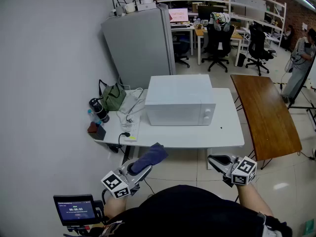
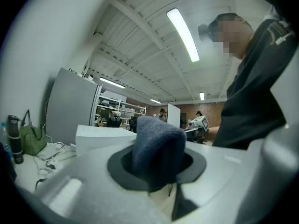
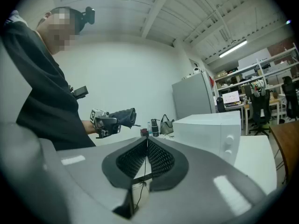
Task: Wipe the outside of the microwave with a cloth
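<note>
Office table (image 1: 197,135), cloth (image 2: 156,148) between left fingers (image 2: 117,168)

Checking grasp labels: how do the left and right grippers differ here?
Left gripper is shut on a folded dark blue cloth; right gripper is shut on nothing, jaws pressed together. Left gripper points towards the white box microwave; right gripper points sideways, across the person's front. Both hang short of the white table.

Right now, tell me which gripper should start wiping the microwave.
Left. The left gripper is shut on the blue cloth; the right gripper is shut and empty. Neither touches the microwave.
</note>
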`<action>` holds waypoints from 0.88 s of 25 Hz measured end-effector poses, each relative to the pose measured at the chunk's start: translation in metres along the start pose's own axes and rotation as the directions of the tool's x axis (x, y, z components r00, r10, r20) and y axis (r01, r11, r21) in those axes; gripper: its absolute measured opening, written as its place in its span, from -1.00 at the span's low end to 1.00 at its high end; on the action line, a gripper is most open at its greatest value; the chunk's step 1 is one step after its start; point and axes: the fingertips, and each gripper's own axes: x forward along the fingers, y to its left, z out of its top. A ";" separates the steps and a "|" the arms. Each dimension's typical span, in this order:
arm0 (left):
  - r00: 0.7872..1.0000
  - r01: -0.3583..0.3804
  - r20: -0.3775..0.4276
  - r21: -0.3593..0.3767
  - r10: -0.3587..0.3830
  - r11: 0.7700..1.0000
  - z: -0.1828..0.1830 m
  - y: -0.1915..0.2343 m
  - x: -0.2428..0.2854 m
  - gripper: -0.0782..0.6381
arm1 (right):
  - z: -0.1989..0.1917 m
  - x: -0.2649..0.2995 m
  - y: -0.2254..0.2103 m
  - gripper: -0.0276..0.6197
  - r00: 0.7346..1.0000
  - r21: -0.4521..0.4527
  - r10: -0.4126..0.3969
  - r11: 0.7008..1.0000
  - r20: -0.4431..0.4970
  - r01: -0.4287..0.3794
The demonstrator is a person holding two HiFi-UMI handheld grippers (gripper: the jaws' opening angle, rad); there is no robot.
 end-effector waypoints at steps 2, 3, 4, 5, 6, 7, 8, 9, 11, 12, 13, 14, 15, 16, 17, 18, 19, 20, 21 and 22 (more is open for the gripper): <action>1.000 -0.006 0.011 0.000 0.006 1.000 0.001 0.028 -0.005 -0.50 | 0.002 0.024 -0.008 -0.89 1.000 -0.006 0.004 1.000 -0.005 -0.004; 1.000 -0.008 0.018 0.001 0.008 1.000 0.002 0.045 -0.008 -0.50 | 0.004 0.038 -0.013 -0.89 1.000 -0.012 0.003 1.000 -0.009 -0.003; 1.000 -0.008 0.025 0.003 0.008 1.000 0.003 0.064 -0.010 -0.50 | 0.007 0.054 -0.020 -0.89 1.000 -0.020 0.000 1.000 -0.014 0.000; 0.999 -0.005 0.033 0.005 0.005 1.000 0.005 0.084 -0.011 -0.50 | 0.011 0.071 -0.027 -0.89 1.000 -0.030 -0.007 1.000 -0.017 0.007; 0.999 0.002 0.040 0.006 -0.002 1.000 0.008 0.106 -0.011 -0.50 | 0.017 0.088 -0.035 -0.89 1.000 -0.035 -0.019 0.999 -0.018 0.018; 0.999 0.012 0.043 0.005 -0.012 1.000 0.011 0.128 -0.010 -0.50 | 0.024 0.106 -0.043 -0.89 0.999 -0.032 -0.034 0.999 -0.013 0.033; 0.999 0.025 0.040 0.004 -0.025 1.000 0.015 0.150 -0.009 -0.50 | 0.032 0.122 -0.050 -0.89 0.999 -0.019 -0.049 0.999 -0.002 0.049; 0.998 0.043 0.034 0.004 -0.043 0.999 0.018 0.171 -0.007 -0.50 | 0.040 0.138 -0.055 -0.89 0.998 -0.002 -0.060 0.998 0.009 0.060; 0.995 0.097 0.021 0.021 -0.098 0.995 0.024 0.207 0.000 -0.50 | 0.052 0.165 -0.066 -0.89 0.997 0.010 -0.081 0.997 0.016 0.081; 0.992 0.127 0.013 0.036 -0.127 0.991 0.026 0.223 0.006 -0.50 | 0.058 0.176 -0.074 -0.89 0.995 0.005 -0.097 0.995 0.012 0.097; 0.988 0.152 0.004 0.049 -0.152 0.987 0.031 0.236 0.015 -0.50 | 0.065 0.185 -0.082 -0.89 0.993 0.000 -0.116 0.993 0.010 0.116; 0.985 0.173 -0.005 0.058 -0.173 0.983 0.038 0.248 0.025 -0.50 | 0.072 0.192 -0.091 -0.89 0.991 -0.001 -0.134 0.991 0.013 0.134; 0.981 0.194 -0.011 0.065 -0.193 0.979 0.046 0.259 0.037 -0.50 | 0.078 0.198 -0.099 -0.89 0.989 0.002 -0.149 0.989 0.017 0.149; 0.976 0.216 -0.016 0.074 -0.216 0.974 0.053 0.268 0.051 -0.50 | 0.082 0.201 -0.106 -0.89 0.987 0.006 -0.161 0.987 0.020 0.161; 0.970 0.242 -0.023 0.088 -0.241 0.966 0.058 0.277 0.067 -0.50 | 0.083 0.202 -0.113 -0.89 0.985 0.008 -0.172 0.985 0.019 0.172; 0.963 0.270 -0.035 0.109 -0.268 0.957 0.062 0.284 0.085 -0.50 | 0.083 0.199 -0.120 -0.89 0.983 0.012 -0.184 0.983 0.018 0.183; 0.954 0.299 -0.055 0.137 -0.294 0.944 0.063 0.289 0.105 -0.50 | 0.081 0.194 -0.128 -0.89 0.980 0.020 -0.196 0.980 0.020 0.196; 0.946 0.323 -0.082 0.170 -0.313 0.931 0.064 0.295 0.127 -0.50 | 0.079 0.186 -0.137 -0.89 0.978 0.029 -0.208 0.978 0.024 0.208; 0.939 0.341 -0.114 0.205 -0.324 0.917 0.065 0.301 0.151 -0.50 | 0.077 0.177 -0.149 -0.89 0.975 0.036 -0.218 0.975 0.030 0.217; 0.935 0.351 -0.147 0.236 -0.324 0.906 0.067 0.308 0.178 -0.50 | 0.076 0.168 -0.162 -0.89 0.974 0.036 -0.225 0.974 0.035 0.223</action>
